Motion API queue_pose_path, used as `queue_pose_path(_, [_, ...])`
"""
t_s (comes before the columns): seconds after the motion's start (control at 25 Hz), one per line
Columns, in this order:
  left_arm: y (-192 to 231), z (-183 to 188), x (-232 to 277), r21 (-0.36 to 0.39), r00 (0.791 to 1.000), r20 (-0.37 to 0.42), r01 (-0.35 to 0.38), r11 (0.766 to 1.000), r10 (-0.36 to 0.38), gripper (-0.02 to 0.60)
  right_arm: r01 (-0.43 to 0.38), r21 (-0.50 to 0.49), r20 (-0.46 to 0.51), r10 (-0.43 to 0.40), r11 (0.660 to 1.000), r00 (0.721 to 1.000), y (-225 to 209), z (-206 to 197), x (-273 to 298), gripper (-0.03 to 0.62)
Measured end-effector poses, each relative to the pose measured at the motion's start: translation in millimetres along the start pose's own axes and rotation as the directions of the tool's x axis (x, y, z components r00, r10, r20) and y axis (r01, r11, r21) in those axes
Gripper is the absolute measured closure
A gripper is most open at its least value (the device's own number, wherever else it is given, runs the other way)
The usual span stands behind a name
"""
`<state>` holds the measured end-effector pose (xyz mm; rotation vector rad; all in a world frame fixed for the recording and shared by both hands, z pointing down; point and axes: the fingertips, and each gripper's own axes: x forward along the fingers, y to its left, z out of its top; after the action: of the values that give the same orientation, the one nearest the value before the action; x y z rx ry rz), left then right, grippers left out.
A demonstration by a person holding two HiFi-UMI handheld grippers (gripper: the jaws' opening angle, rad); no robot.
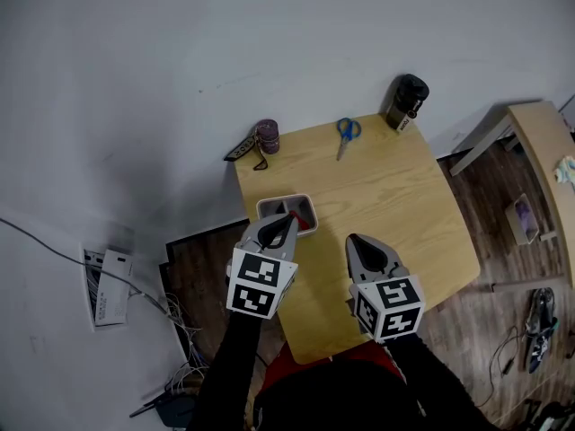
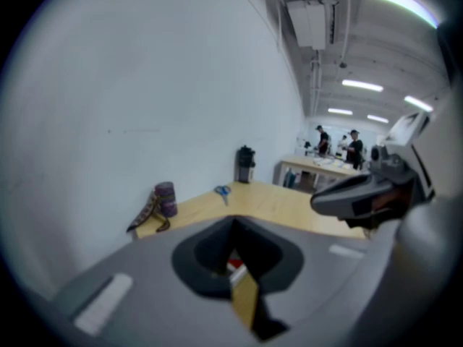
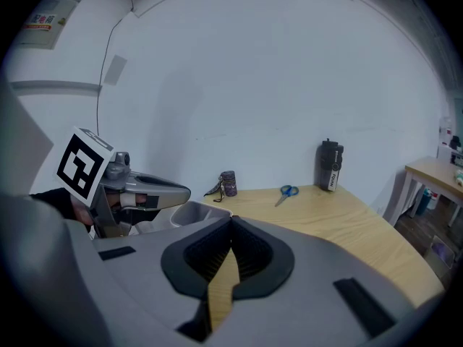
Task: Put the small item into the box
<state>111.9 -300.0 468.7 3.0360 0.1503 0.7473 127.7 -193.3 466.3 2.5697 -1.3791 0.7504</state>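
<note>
A small grey box (image 1: 272, 206) stands near the left edge of the wooden table (image 1: 395, 205). A red item (image 1: 306, 222) lies inside it. My left gripper (image 1: 288, 220) hovers over the box with its jaws shut and nothing held. In the left gripper view a bit of red item (image 2: 233, 254) and the box's pale rim show through the slot below the shut tips (image 2: 233, 223). My right gripper (image 1: 352, 240) is to the right of the box over bare table, its jaws shut (image 3: 231, 223) and empty. The box (image 3: 189, 212) shows beside the left gripper (image 3: 148, 190) in the right gripper view.
At the table's far edge are blue scissors (image 1: 347, 133), a black bottle (image 1: 406, 101) at the right corner, and a purple roll with a strap (image 1: 266, 136) at the left. A white wall lies beyond. Another table (image 1: 548, 169) stands to the right.
</note>
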Motion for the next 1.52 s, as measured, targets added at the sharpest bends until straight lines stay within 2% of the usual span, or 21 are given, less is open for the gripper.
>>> queue_pose_path(0.56, [-10.7,12.6,-25.3,-0.118,0.991,0.133,0.035,0.992,-0.019,0.58,-0.008,0.013,0.031,0.008,1.0,0.999,-4.9,3.7,-23.8,0.586])
queue_pose_path(0.76, [-23.2,15.8,-37.9,-0.134,0.987,0.158,0.028,0.991,-0.006,0.58,-0.021,0.018,0.048,0.02,1.0,0.999,-10.5,3.7,-34.1,0.586])
queue_pose_path(1.32, [-68.4,22.4,-71.2,-0.137,0.978,0.199,-0.042,0.99,0.07,0.58,-0.065,0.018,0.109,0.062,0.998,0.992,-28.4,3.6,-82.5,0.586])
queue_pose_path(1.52, [-81.9,20.6,-82.7,-0.134,0.972,0.195,-0.103,0.986,0.128,0.58,-0.081,0.023,0.123,0.078,0.996,0.989,-32.4,-1.5,-100.1,0.586])
